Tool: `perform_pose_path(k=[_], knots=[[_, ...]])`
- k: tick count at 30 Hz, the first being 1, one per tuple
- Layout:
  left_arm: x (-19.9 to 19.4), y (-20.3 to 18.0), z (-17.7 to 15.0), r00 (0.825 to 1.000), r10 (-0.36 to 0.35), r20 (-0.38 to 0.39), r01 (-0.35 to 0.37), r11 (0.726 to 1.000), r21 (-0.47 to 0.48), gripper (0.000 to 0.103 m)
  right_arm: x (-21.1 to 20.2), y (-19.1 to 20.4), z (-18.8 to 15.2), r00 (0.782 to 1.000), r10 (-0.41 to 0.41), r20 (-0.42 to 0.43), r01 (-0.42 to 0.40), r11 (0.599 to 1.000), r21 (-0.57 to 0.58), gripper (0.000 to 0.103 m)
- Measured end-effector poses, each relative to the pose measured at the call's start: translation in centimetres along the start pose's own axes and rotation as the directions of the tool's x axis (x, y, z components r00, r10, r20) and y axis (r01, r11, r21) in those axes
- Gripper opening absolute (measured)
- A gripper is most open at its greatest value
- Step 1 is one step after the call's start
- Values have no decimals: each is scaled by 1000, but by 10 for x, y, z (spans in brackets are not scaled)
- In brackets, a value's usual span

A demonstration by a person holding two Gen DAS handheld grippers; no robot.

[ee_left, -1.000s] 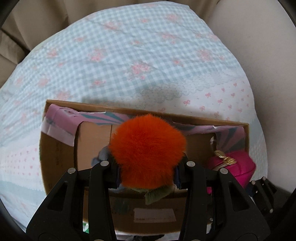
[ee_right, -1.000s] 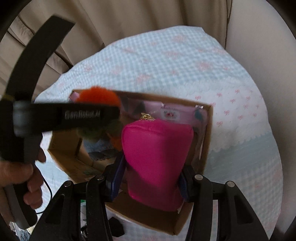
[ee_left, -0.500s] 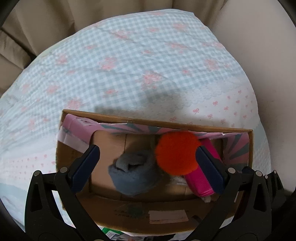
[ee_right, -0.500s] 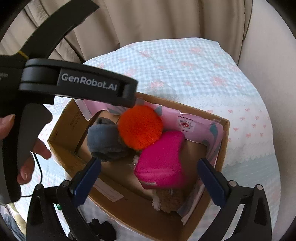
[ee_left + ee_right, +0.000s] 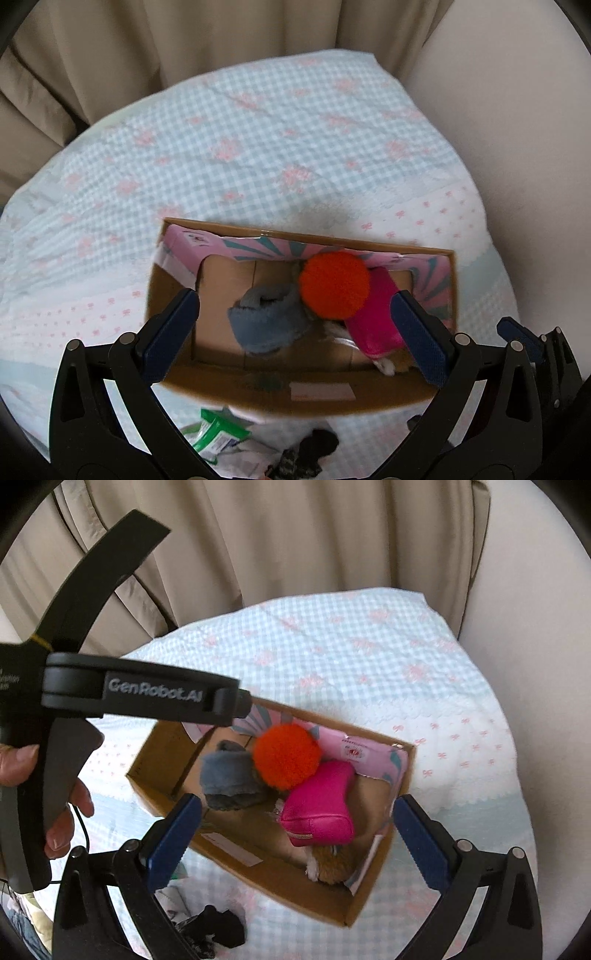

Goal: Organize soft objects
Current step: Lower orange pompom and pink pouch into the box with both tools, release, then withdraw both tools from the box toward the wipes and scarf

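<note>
Below the cardboard box's (image 5: 236,387) near wall, dark soft items (image 5: 310,448) are lying on the bed, nearer the left tool (image 5: 295,332); both tools are gaping empty, pompom (image 5: 334,284) inside the box.

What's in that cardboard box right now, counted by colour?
Orange pom-pom: 1
Grey-blue fuzzy item: 1
Pink pouch: 1
Brown and white plush: 1
Total: 4 in the cardboard box
</note>
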State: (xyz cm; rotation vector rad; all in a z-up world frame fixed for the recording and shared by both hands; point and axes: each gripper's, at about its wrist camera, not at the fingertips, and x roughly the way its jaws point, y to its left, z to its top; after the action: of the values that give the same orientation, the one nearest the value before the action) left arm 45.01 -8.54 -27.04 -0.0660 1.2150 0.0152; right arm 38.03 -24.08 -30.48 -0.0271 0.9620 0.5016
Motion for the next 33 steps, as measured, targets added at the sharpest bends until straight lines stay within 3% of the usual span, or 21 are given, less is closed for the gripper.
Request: perform_pose_path(k=[9,20,29,33], knots=[[-91,-3,-20,995,-13,98,13,1000,-1,103,-80,16,8,996,-42,83,42,999,1,103],[-199,11,-72,973,-12,231,4,999,37,103,-174,42,1,978,-124,170,111,991,80,103],[-265,57,-124,941,-81,329,76,997,27,103,-240,81,-27,941,-236,241,202,967,155,103],[-284,81,-150,933,-93,349,77,995,59,103,-258,105,-46,921,-291,260,248,951,187,103]])
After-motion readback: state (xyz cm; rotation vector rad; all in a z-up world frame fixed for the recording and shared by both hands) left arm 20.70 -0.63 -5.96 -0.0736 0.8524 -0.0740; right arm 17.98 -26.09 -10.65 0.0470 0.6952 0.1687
